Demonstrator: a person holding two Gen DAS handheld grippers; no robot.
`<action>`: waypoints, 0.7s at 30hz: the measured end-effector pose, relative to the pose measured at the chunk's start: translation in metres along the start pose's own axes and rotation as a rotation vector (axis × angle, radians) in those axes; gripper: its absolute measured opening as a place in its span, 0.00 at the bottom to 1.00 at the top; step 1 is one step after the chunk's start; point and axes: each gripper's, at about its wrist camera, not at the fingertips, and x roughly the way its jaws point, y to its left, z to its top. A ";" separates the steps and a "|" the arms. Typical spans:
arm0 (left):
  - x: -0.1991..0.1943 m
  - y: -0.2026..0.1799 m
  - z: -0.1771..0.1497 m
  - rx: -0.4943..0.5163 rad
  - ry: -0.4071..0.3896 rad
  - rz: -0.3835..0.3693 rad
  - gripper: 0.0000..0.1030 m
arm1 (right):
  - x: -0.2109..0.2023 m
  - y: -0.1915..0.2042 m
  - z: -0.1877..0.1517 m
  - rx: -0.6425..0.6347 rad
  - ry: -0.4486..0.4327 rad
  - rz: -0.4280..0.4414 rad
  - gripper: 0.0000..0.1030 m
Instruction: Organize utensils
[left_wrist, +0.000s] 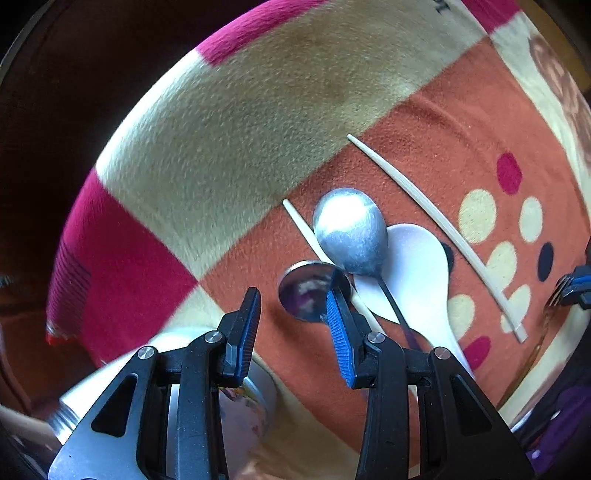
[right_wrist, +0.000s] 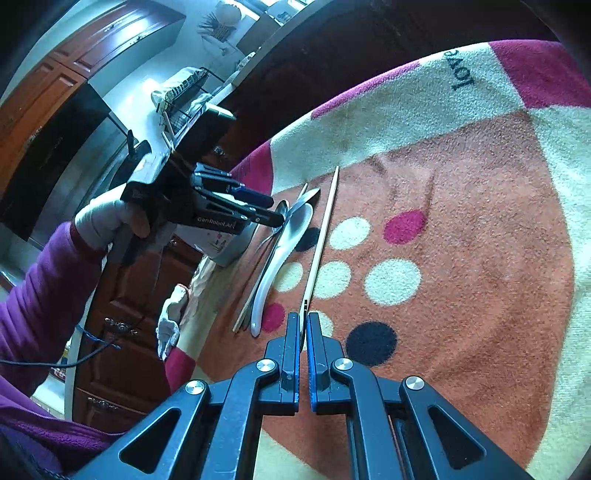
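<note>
One metal cup (left_wrist: 255, 398), contents unclear

Beneath the open left claw (left_wrist: 293, 308): two metal spoons (left_wrist: 349, 236), white spoon (left_wrist: 413, 273), one chopstick (left_wrist: 306, 236); second chopstick (right_wrist: 319, 236) pinched in right claw (right_wrist: 303, 321).

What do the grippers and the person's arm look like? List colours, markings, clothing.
Both grippers are black plastic with angular arms, triangular cut-outs and silver pivot screws. The fingers carry ribbed blue pads. The left gripper has white lettering on its side and a dark cable trailing below. The hand on it wears a light glove, above a purple fleece sleeve.
</note>
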 end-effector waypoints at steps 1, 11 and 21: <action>-0.001 0.000 -0.002 -0.012 -0.010 -0.007 0.35 | 0.000 0.000 0.000 0.000 0.001 -0.002 0.03; -0.009 -0.014 -0.022 -0.154 -0.067 -0.034 0.34 | -0.006 0.003 -0.001 -0.004 -0.005 -0.002 0.03; -0.015 -0.062 -0.040 -0.273 -0.144 -0.274 0.22 | -0.021 0.008 -0.004 -0.011 -0.036 -0.011 0.03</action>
